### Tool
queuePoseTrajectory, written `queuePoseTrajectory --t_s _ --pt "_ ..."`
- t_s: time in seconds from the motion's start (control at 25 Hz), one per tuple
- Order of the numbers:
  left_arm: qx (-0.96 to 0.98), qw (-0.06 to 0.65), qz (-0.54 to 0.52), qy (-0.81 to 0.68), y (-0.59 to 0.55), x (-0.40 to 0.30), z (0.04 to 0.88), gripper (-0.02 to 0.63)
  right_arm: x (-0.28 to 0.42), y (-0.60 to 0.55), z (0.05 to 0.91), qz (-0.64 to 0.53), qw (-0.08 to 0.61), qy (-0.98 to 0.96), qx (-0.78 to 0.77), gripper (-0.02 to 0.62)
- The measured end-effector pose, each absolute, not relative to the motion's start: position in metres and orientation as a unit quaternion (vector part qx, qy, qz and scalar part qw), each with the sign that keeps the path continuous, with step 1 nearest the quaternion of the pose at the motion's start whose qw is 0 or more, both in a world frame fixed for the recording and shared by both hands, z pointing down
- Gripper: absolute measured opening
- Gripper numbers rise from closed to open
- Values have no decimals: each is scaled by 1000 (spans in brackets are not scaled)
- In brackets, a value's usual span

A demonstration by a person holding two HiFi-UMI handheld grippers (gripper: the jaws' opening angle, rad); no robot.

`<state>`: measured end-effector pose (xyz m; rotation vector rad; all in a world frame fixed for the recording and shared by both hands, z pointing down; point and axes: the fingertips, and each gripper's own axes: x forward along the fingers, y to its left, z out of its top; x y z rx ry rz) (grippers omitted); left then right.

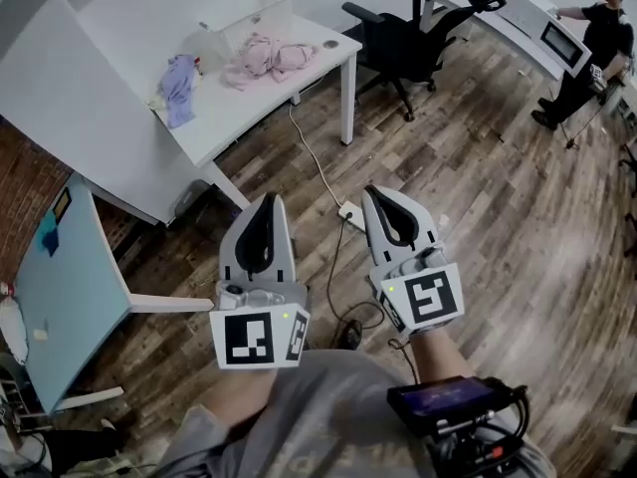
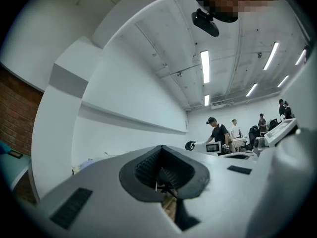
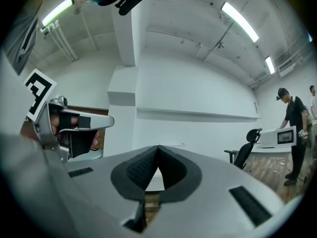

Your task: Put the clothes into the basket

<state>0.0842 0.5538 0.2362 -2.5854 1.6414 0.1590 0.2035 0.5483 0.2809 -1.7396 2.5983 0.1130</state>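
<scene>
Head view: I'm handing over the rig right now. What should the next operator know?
Left gripper: shut, empty, held over the wooden floor.
Right gripper: shut, empty, beside it.
The crumpled pink garment and the lilac-blue garment lie on the white table ahead, both outside the see-through plastic basket.
Done: nothing yet.
Left: approach the table and put both garments into the basket.
</scene>
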Motion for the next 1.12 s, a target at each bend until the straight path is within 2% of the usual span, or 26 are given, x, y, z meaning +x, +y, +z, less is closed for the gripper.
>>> queuePoseTrajectory --t_s 0.16,0.48,1.12 --pt "-840 34 42 540 545 98 239 9 225 536 283 13 20 830 -557 6" --pt "-839 25 35 542 524 93 249 9 221 515 298 -3 13 833 -553 6" --pt "-842 6 38 537 377 29 264 9 148 356 313 -14 -8 836 -548 6"
